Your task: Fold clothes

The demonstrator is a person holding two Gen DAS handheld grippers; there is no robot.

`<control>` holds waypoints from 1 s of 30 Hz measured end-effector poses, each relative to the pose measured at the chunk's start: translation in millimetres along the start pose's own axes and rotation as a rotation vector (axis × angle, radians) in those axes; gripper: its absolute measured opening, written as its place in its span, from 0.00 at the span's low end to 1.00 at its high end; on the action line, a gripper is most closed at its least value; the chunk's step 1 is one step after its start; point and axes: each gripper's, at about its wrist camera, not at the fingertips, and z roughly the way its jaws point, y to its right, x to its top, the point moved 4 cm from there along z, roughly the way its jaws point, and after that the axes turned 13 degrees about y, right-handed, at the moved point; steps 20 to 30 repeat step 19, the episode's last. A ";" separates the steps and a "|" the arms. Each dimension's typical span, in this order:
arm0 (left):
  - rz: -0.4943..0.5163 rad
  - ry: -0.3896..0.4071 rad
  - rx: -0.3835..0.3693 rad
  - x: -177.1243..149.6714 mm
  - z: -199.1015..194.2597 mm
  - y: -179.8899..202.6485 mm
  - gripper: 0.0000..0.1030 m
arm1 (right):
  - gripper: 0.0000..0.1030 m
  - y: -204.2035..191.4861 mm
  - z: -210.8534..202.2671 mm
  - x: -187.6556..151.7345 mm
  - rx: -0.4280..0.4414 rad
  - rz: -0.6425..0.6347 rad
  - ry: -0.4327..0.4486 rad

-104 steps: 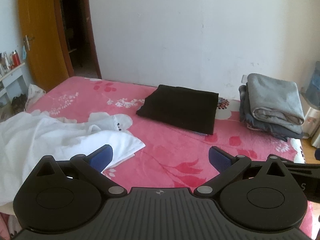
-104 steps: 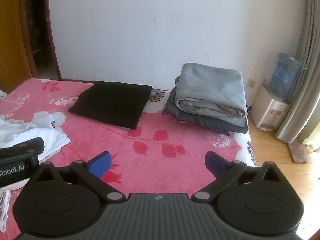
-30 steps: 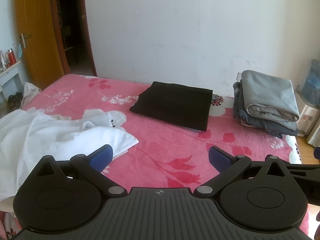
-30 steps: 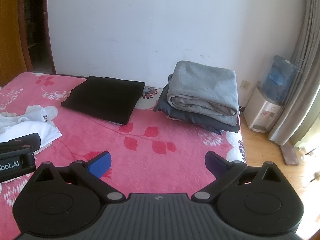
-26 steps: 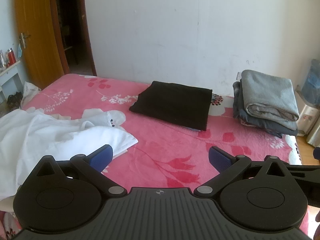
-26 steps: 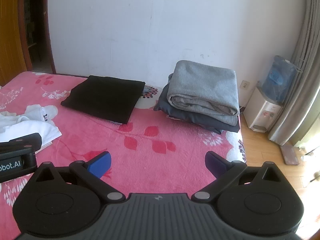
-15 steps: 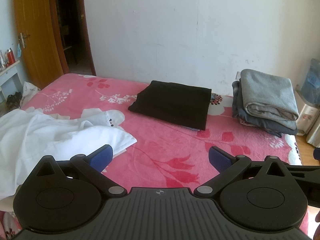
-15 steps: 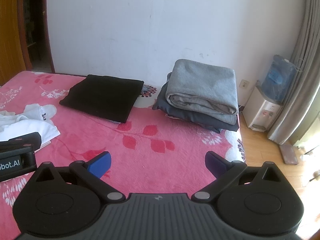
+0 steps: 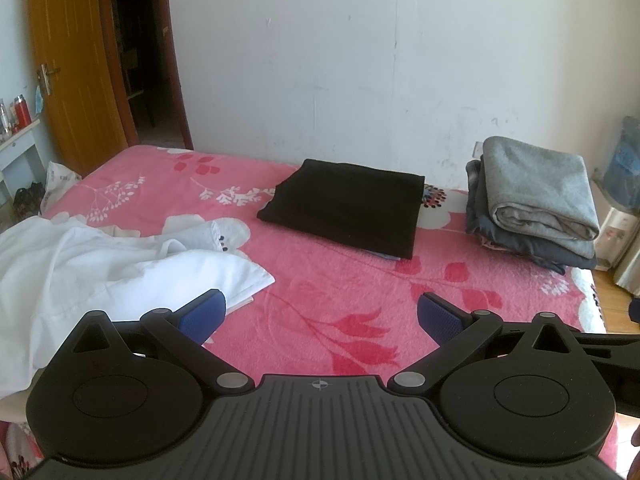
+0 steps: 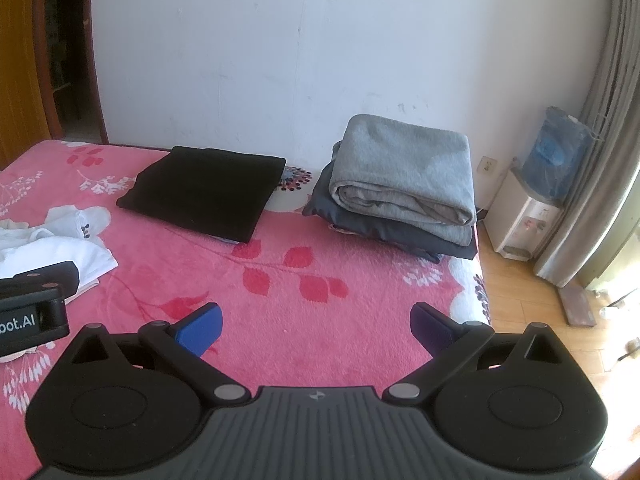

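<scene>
A crumpled white garment (image 9: pixel 92 264) lies unfolded on the left of the pink floral bed (image 9: pixel 328 304); its edge also shows in the right wrist view as white garment (image 10: pixel 52 248). A folded black garment (image 9: pixel 344 206) rests near the wall, also seen as black garment (image 10: pixel 204 190). A folded grey stack (image 9: pixel 536 204) sits at the bed's far right corner, seen too as grey stack (image 10: pixel 404 184). My left gripper (image 9: pixel 318 314) is open, its left pad just at the white garment's corner. My right gripper (image 10: pixel 316 326) is open over bare bedspread.
An orange door (image 9: pixel 68 64) stands open at the left beside a dark doorway. A water dispenser (image 10: pixel 528 216) and a grey curtain (image 10: pixel 600 128) stand right of the bed on wooden floor. The left gripper's body (image 10: pixel 32 304) pokes in at the right view's left edge.
Both grippers have drawn back and risen slightly from the bed, so the clothes appear a bit farther away. Both stay open and nothing was grasped.
</scene>
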 end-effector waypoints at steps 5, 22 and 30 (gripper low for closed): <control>0.001 -0.001 0.001 -0.3 0.3 0.4 1.00 | 0.99 0.3 0.6 0.3 -0.001 -0.001 0.000; 0.003 -0.005 0.005 -0.7 0.6 -1.7 1.00 | 0.99 -1.9 0.7 0.7 -0.001 -0.002 0.002; 0.003 -0.005 0.005 -0.7 0.6 -1.7 1.00 | 0.99 -1.9 0.7 0.7 -0.001 -0.002 0.002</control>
